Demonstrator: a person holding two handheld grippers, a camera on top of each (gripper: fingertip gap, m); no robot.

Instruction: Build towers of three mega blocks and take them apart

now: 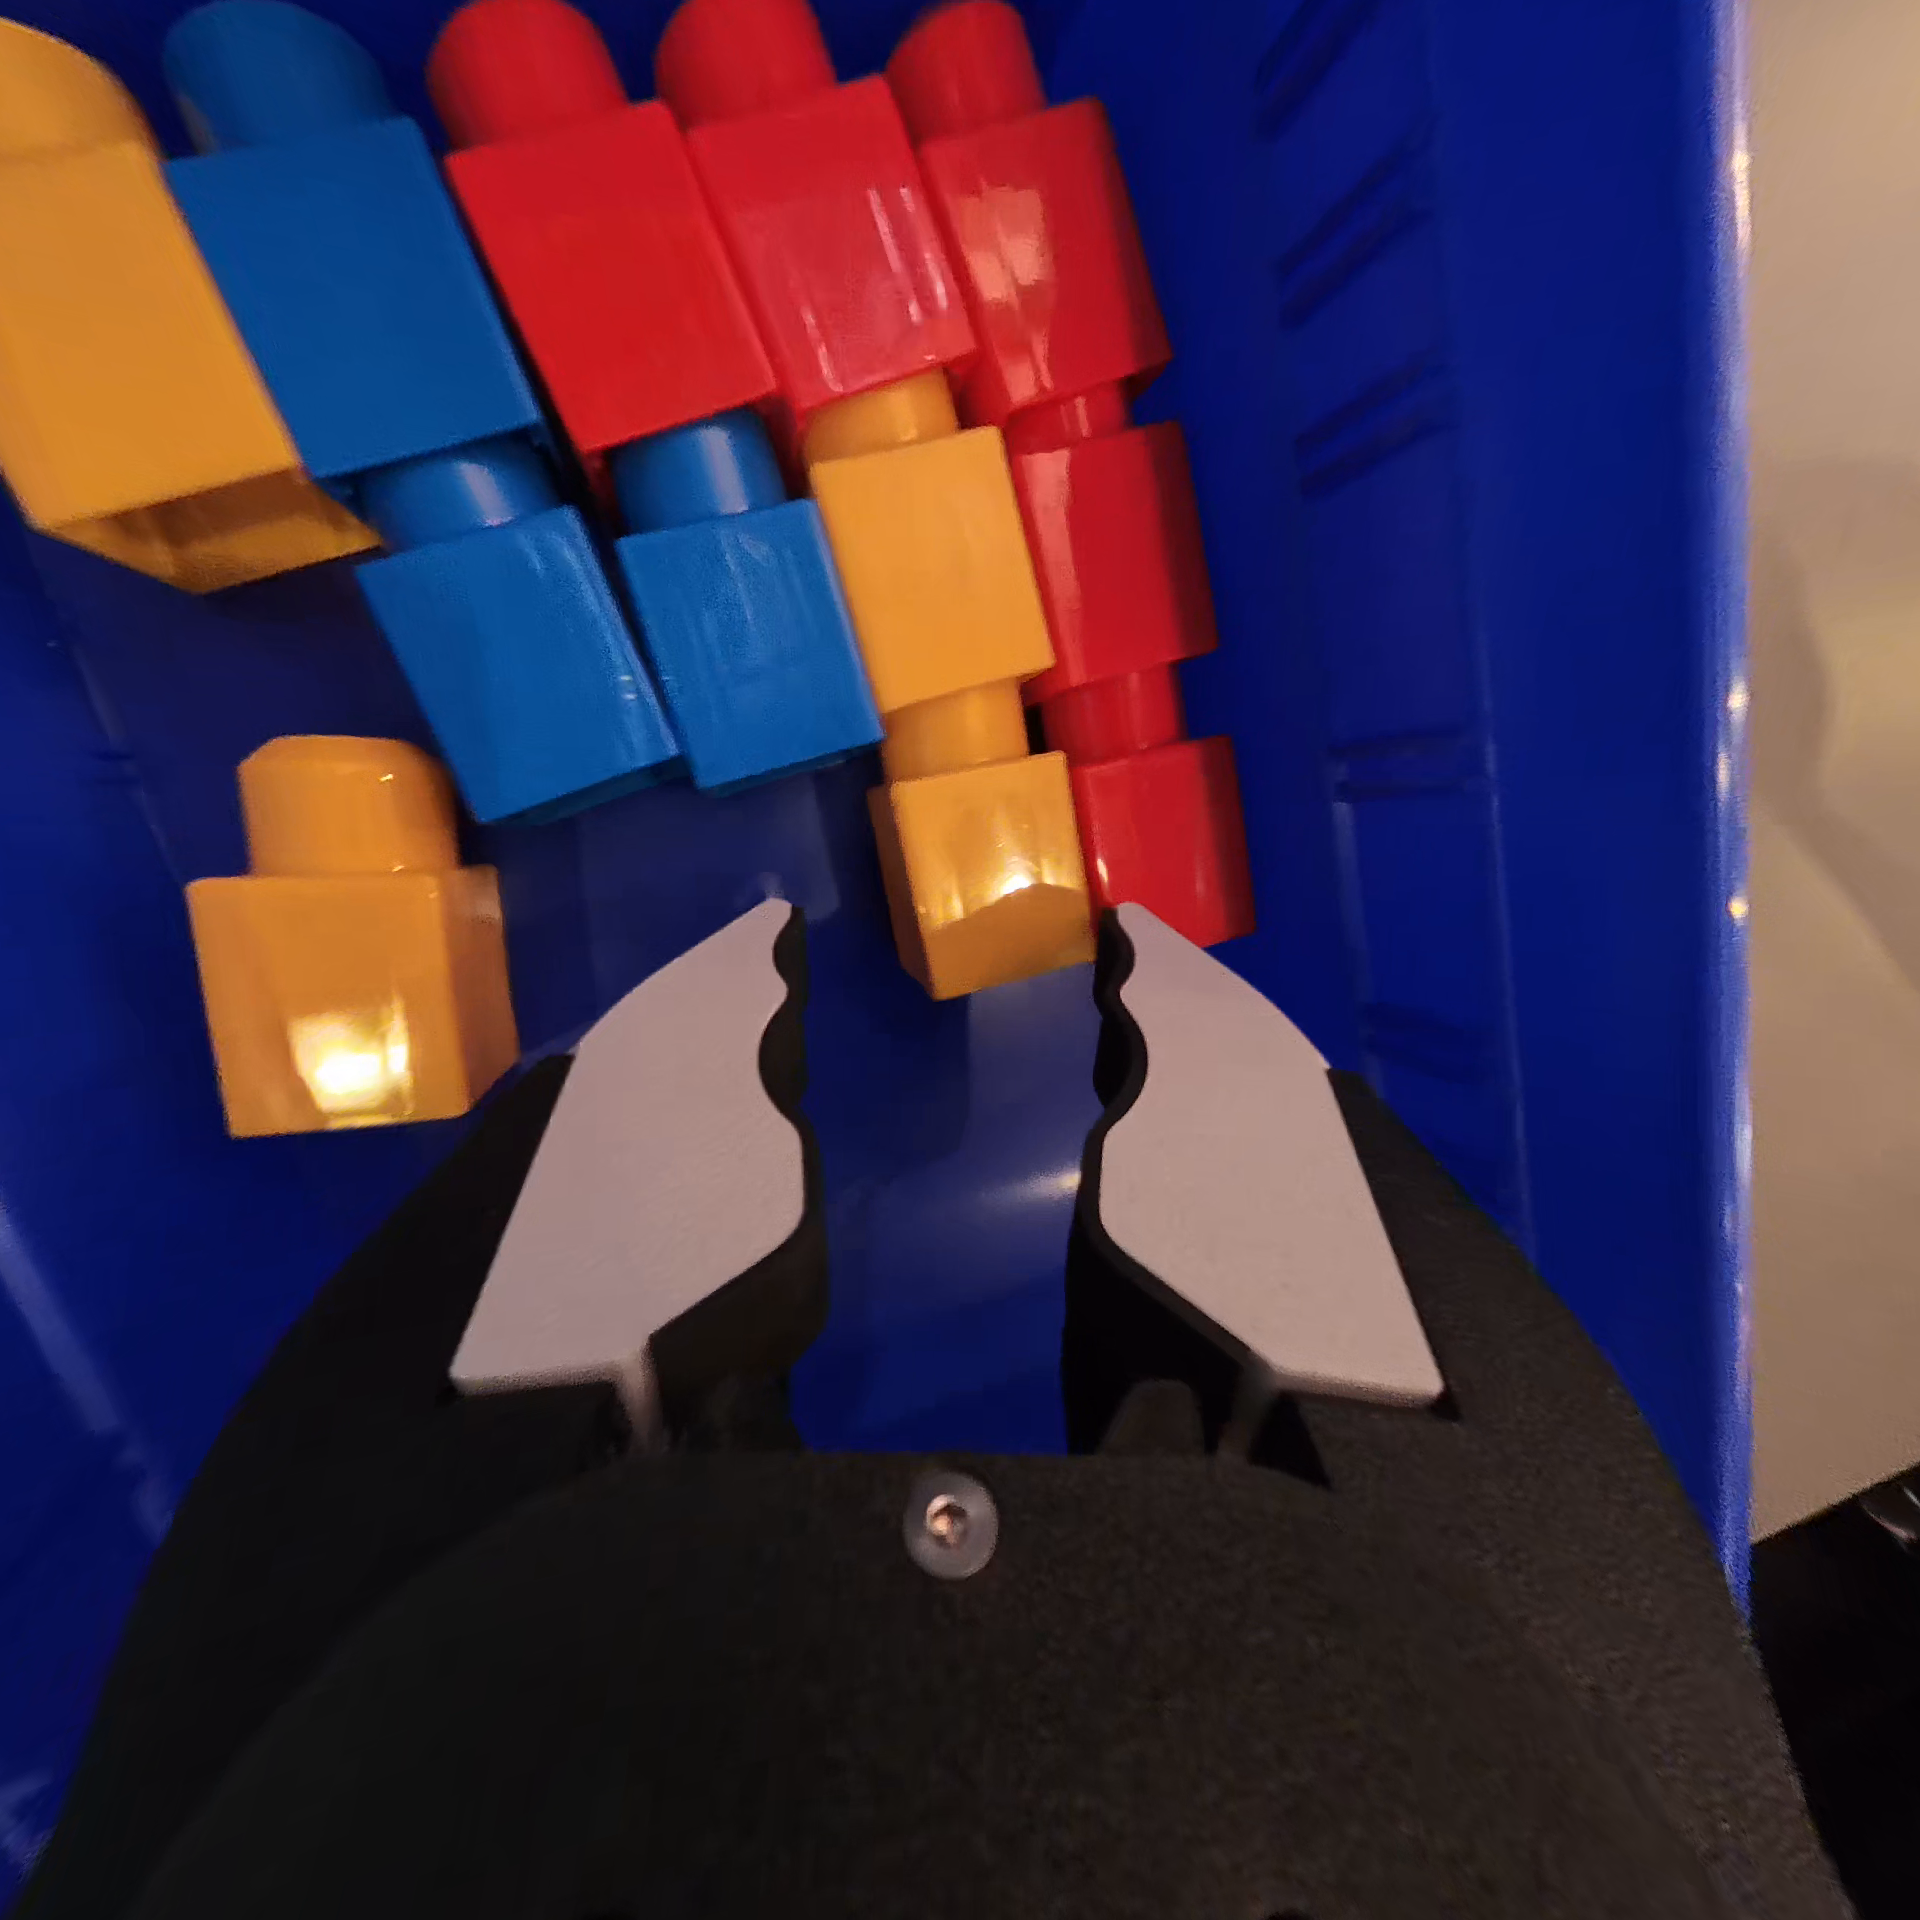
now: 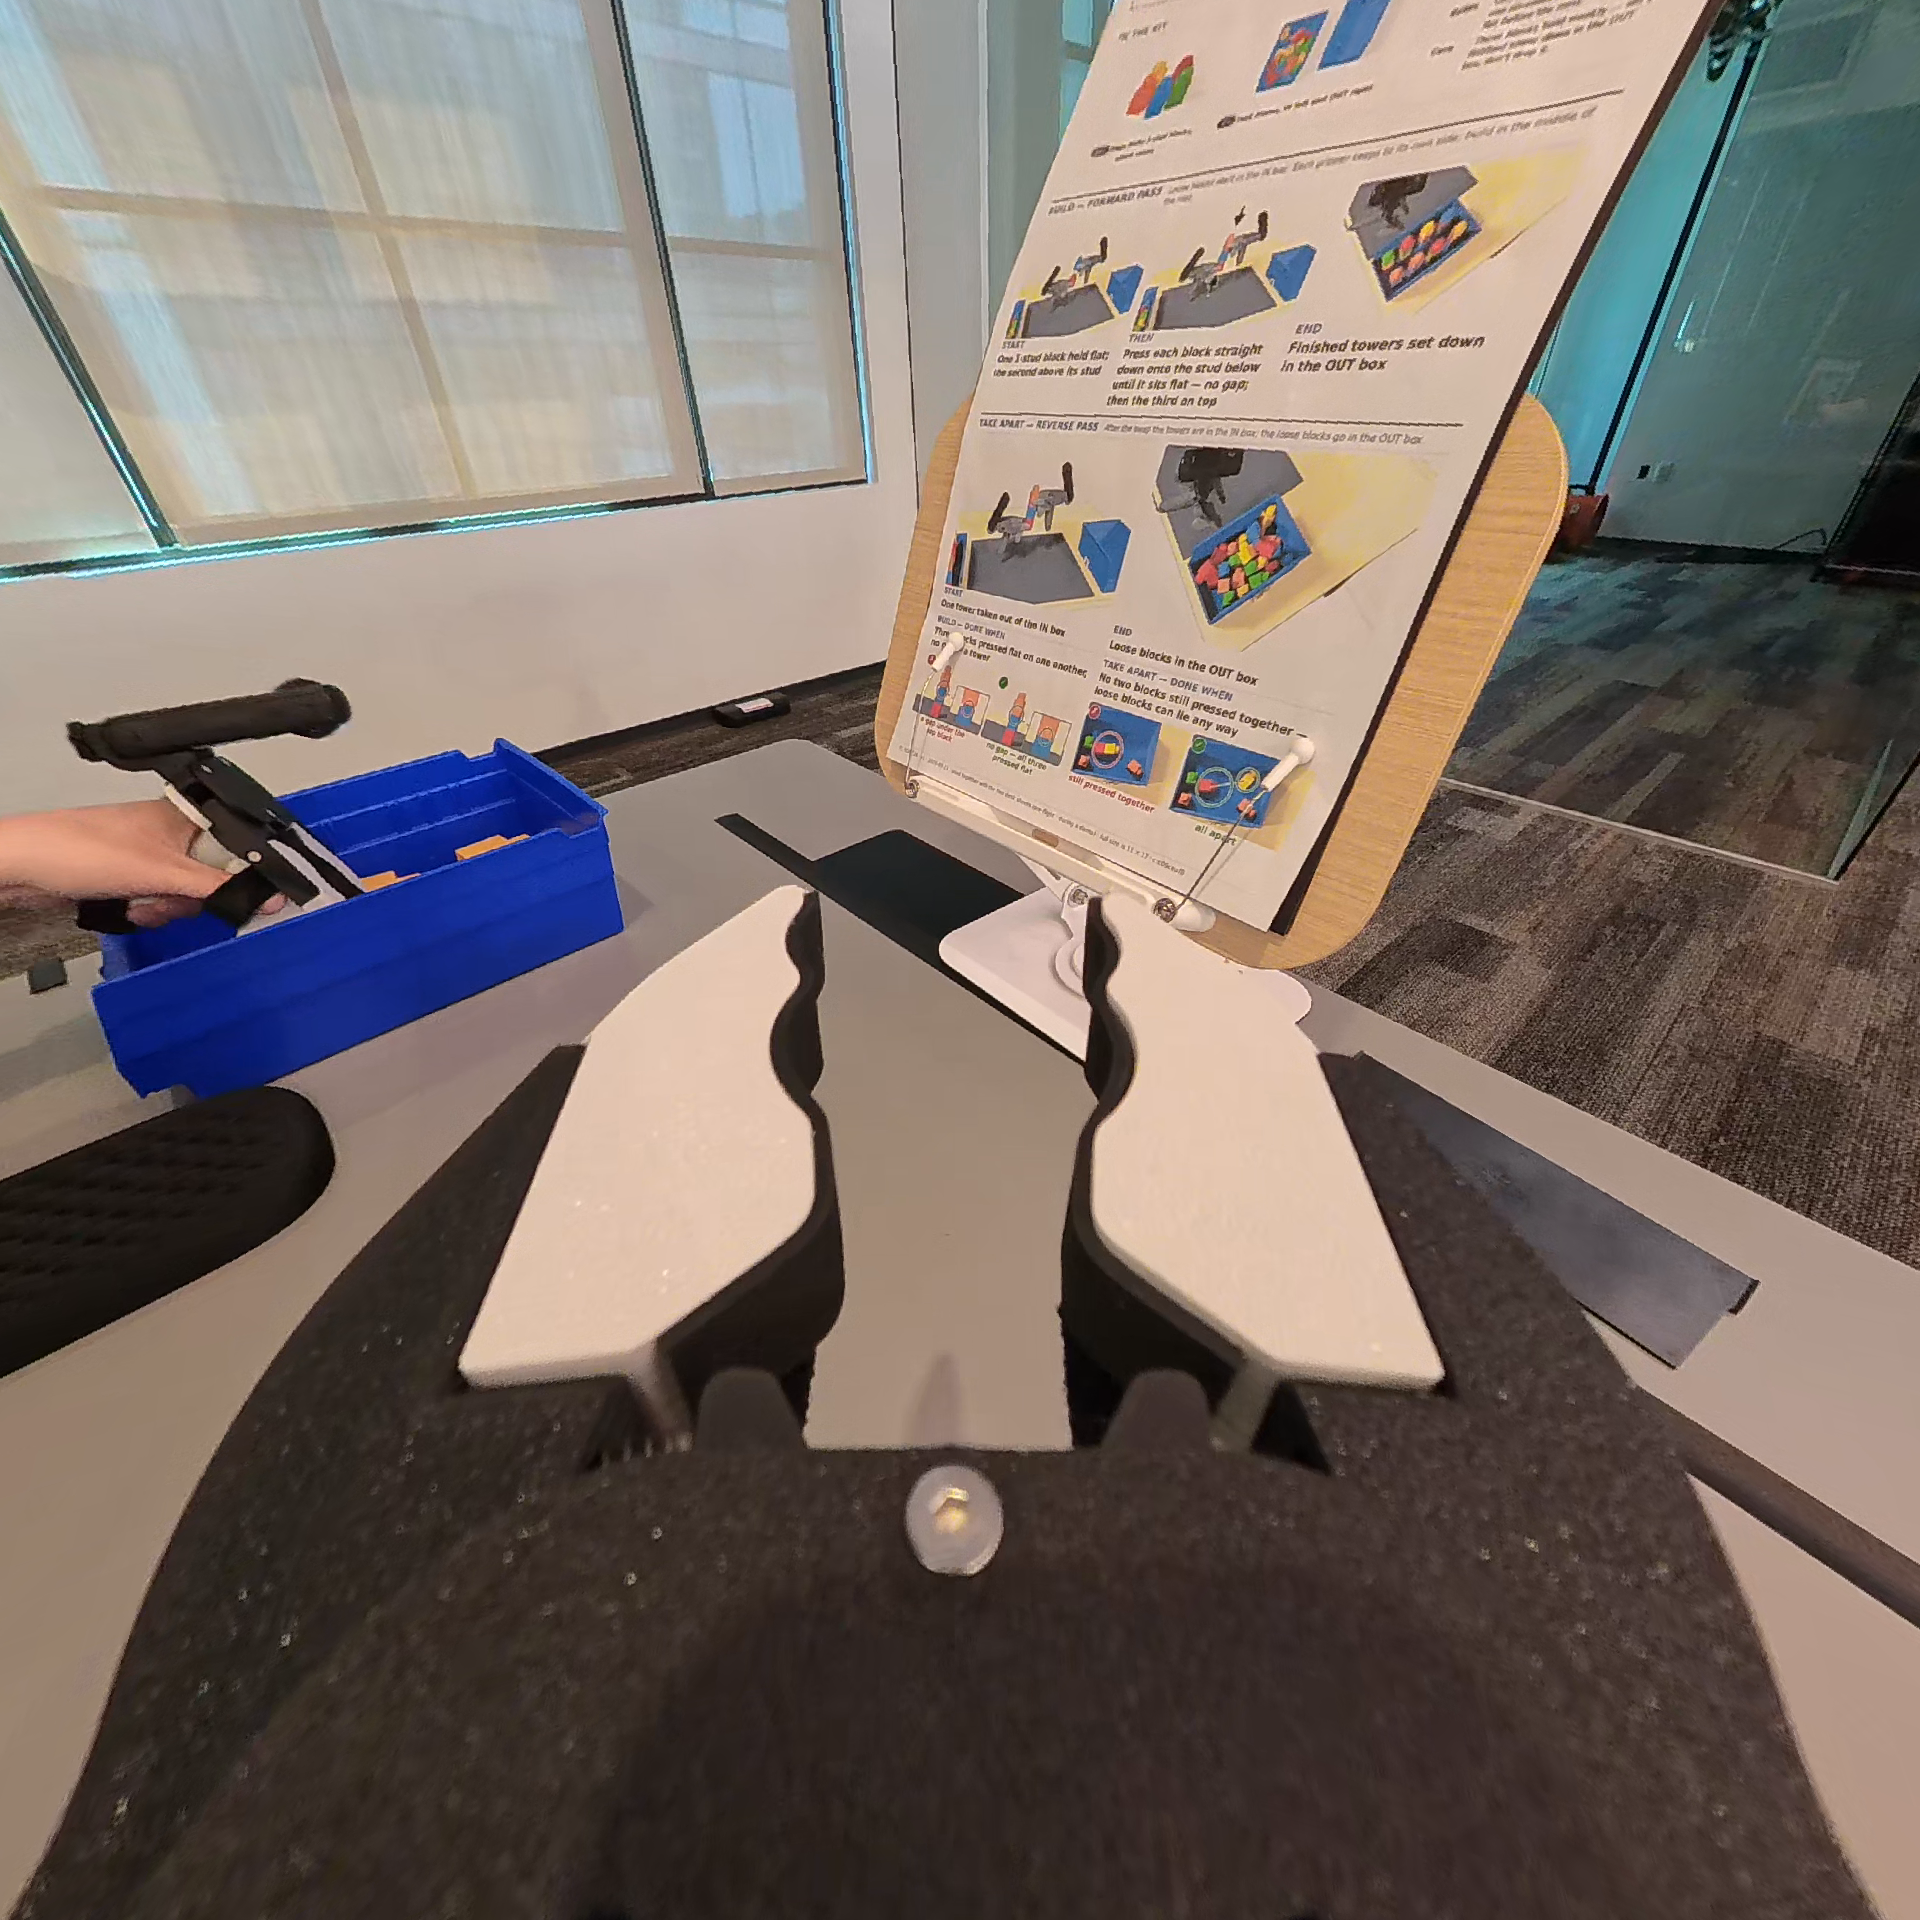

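Note:
In the left wrist view several towers of mega blocks lie side by side in a blue bin (image 1: 1455, 623): an all-red tower (image 1: 1122, 582), a red-orange-orange tower (image 1: 935, 571), and blue and red ones (image 1: 499, 634). A single orange block (image 1: 343, 987) lies apart at the left. My left gripper (image 1: 945, 925) is open and empty just before the orange end block (image 1: 982, 883). My right gripper (image 2: 951, 925) is open and empty above the grey table (image 2: 935, 1195). The right wrist view shows the left gripper (image 2: 249, 821), held by a hand (image 2: 94, 862), reaching into the blue bin (image 2: 353, 935).
An instruction board on a wooden stand (image 2: 1226, 520) rises behind the right gripper. A black mat (image 2: 904, 883) lies on the table before it. A dark strip (image 2: 1558, 1236) lies at the table's right edge. A black chair back (image 2: 135, 1195) sits at the left.

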